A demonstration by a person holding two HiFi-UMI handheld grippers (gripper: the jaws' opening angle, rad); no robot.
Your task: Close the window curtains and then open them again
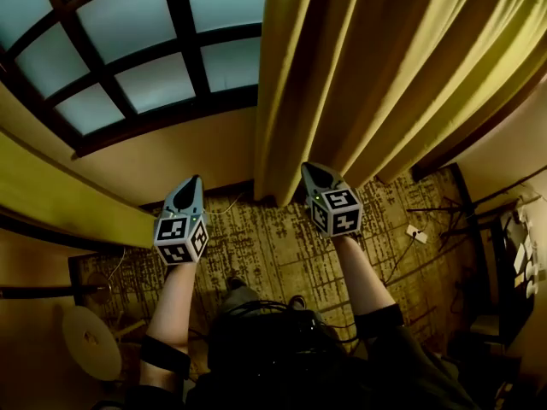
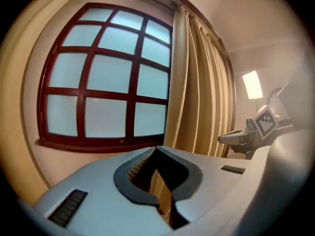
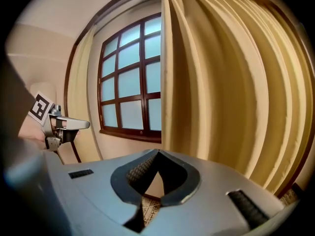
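Claws: my left claw (image 1: 195, 180) and right claw (image 1: 309, 169) are both closed, empty.
Curtain (image 1: 359, 67): just ahead of my right claw.
Risk: closed tips may shove fabric without catching it.

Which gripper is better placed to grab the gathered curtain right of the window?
Right. The right gripper sits close beside the curtain at its lower edge, while the left gripper is off below the bare window. Both are shut and empty, so it would likely need to open first.
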